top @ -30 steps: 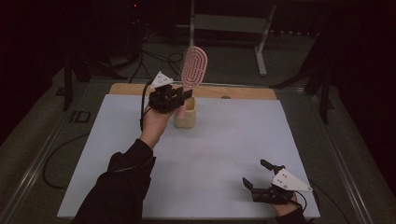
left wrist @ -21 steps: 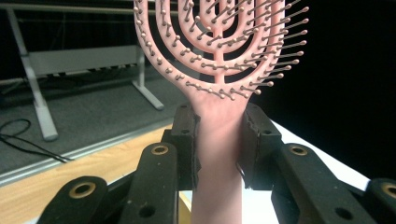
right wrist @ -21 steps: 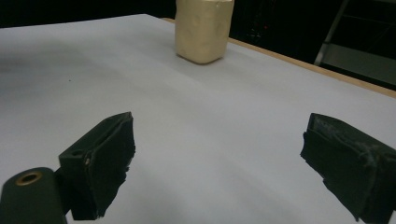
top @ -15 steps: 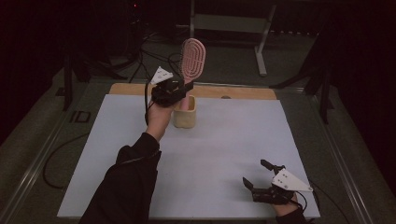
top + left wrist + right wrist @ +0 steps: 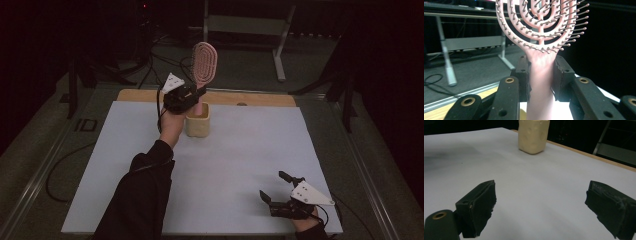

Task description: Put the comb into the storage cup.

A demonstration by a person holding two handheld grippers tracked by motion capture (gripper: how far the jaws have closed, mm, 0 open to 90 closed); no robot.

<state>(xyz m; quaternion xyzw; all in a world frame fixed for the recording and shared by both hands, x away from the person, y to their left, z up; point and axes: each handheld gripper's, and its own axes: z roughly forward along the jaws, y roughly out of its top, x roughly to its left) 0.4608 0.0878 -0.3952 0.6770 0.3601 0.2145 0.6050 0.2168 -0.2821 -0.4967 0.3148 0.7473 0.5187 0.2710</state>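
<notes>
High view: left gripper pinched the handle of the pink hairbrush directly over the cream holder at the table's far side. Brush axis stood near upright, head up, handle foot at the holder's mouth; whether it had cleared the rim, could not tell. Against the frame a second back, brush and hand sat higher. Right gripper rested well apart, near edge of the white mat.

Left gripper view: jaws clamped both sides of the handle, bristles facing camera.

Right gripper view: jaws spread wide, nothing between; holder far ahead.
</notes>
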